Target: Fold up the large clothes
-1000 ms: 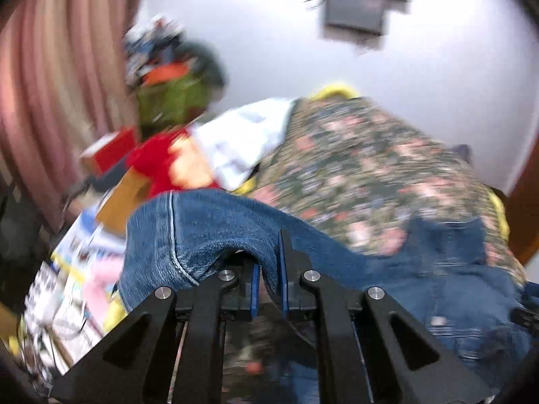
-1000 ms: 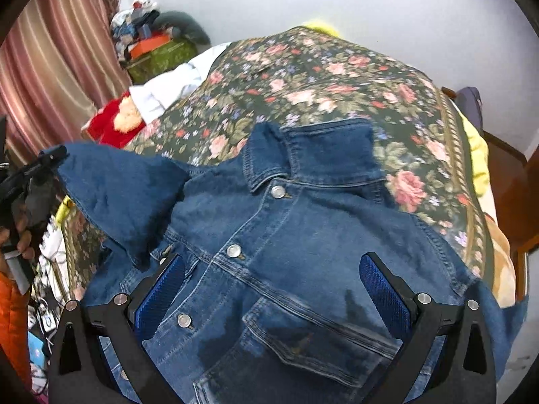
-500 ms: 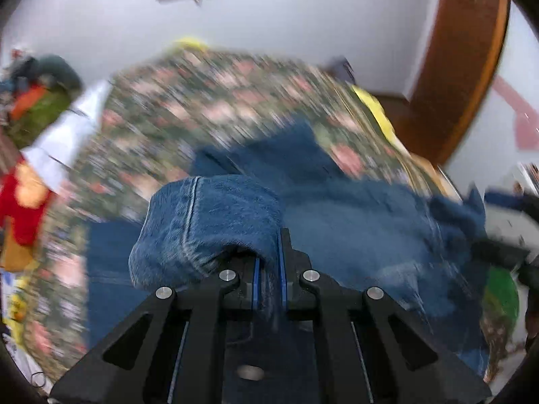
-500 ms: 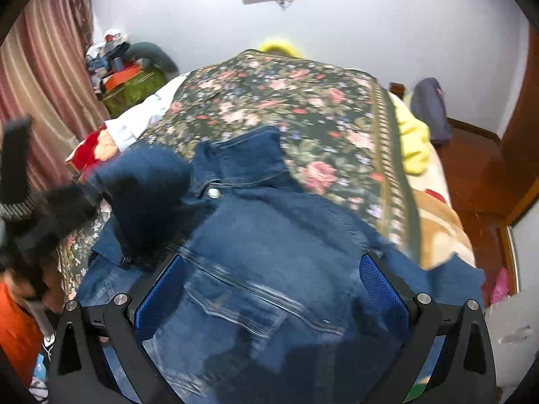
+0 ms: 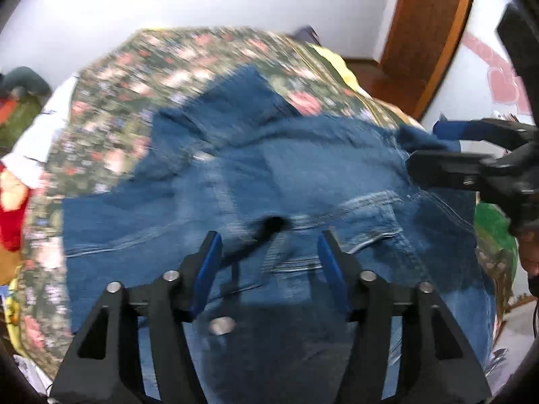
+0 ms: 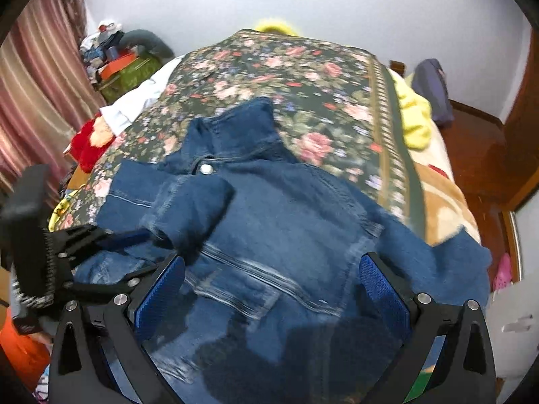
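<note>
Left gripper (image 5: 269, 252) has its blue-padded fingers (image 5: 207, 267) spread wide with nothing between them, hanging just over the denim jacket (image 5: 269, 175). Right gripper (image 6: 273, 289) is the same story: textured blue fingers (image 6: 380, 286) far apart, empty, poised above the jacket's front. The jacket (image 6: 286, 229) lies spread on the bed, collar (image 6: 235, 128) pointing toward the far wall, a round metal button (image 6: 205, 168) shining just below it. Thick blue denim, pale stitched seams, a chest pocket flap showing near the right gripper. One sleeve (image 6: 188, 208) lies folded across the chest, cuff end beside the left gripper (image 6: 111, 242) as the right wrist camera sees it. From the left wrist view, the right gripper (image 5: 434, 155) sits at the jacket's far edge, though blur hides whether it touches cloth. Underneath, a dark floral bedspread (image 6: 303, 77) with pink roses; a fuzzy yellow blanket (image 6: 414, 114) bunches along the bed's right side
</note>
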Demonstrator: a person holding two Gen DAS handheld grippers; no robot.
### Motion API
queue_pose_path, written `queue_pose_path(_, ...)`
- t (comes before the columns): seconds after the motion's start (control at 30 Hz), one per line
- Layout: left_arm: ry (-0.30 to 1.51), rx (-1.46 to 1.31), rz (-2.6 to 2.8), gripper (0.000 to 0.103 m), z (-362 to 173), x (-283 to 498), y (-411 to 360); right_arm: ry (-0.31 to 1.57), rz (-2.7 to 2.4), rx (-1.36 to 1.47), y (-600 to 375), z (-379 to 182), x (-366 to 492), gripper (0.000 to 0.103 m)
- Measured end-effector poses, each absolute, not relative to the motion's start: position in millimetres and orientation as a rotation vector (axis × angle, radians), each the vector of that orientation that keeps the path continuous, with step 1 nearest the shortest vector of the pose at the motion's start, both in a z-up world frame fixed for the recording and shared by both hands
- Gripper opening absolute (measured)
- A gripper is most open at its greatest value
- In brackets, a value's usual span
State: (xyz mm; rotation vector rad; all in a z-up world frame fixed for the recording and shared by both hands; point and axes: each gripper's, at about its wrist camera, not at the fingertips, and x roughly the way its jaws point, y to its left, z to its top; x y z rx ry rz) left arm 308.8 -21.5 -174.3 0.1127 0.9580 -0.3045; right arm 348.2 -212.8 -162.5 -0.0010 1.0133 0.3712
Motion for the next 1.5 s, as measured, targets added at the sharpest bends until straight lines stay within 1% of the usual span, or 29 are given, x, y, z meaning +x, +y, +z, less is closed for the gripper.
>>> queue_pose_path(0.17,0.905,0.071,-0.152,0.066,-156,301,48,0.991,0.442,-0.077,-162,-159,356,0.103)
queue_pose_path(0.3,0.906,0.052,0.007,0.067,-162,299,110,0.979,0.5,-0.167,-116,-162,359,0.103)
queue_pose_path(0.47,0.963,-0.035,0.114,0.067,-193,297,171,0.986,0.58,-0.31,-54,-181,362,0.103)
queue_pose_path(0.63,1.038,-0.064,0.148,0.067,-234,300,193,1.067,0.584,-0.402,-13,-223,371,0.103)
queue_pose_path(0.73,1.08,-0.059,0.163,0.067,-257,306,199,1.128,0.558,-0.425,-7,-245,379,0.101)
queue_pose_path(0.8,1.107,-0.07,0.158,0.067,-270,307,201,1.152,0.55,-0.427,-7,-252,382,0.095)
queue_pose_path(0.83,1.115,-0.076,0.156,0.067,-276,308,201,1.15,0.543,-0.425,-8,-252,383,0.094)
queue_pose_path(0.87,1.109,-0.065,0.164,0.067,-279,308,201,1.148,0.539,-0.418,-10,-253,384,0.09)
queue_pose_path(0.9,1.103,-0.05,0.166,0.068,-281,307,199,1.151,0.538,-0.407,-13,-252,385,0.084)
queue_pose_path(0.93,1.097,-0.033,0.168,0.07,-282,307,196,1.152,0.535,-0.405,-15,-252,386,0.079)
queue_pose_path(0.97,1.095,-0.021,0.17,0.071,-283,307,194,1.153,0.528,-0.414,-16,-253,387,0.071)
queue_pose_path(1.03,1.096,0.005,0.177,0.072,-286,307,190,1.155,0.532,-0.414,-19,-252,389,0.063)
queue_pose_path(1.1,1.098,0.019,0.18,0.072,-286,307,189,1.138,0.516,-0.407,-25,-248,389,0.044)
queue_pose_path(1.13,1.101,0.015,0.18,0.072,-285,307,190,1.125,0.513,-0.397,-29,-244,390,0.04)
queue_pose_path(1.17,1.105,0.007,0.179,0.072,-283,307,191,1.111,0.511,-0.379,-33,-239,391,0.032)
queue_pose_path(1.2,1.111,-0.009,0.175,0.072,-281,307,193,1.101,0.504,-0.36,-37,-234,391,0.027)
queue_pose_path(1.3,1.092,-0.038,0.19,0.072,-268,306,199,1.061,0.489,-0.284,-53,-215,388,0.022)
queue_pose_path(1.5,1.033,-0.02,0.228,0.072,-236,303,204,1.007,0.455,-0.162,-93,-184,382,0.019)
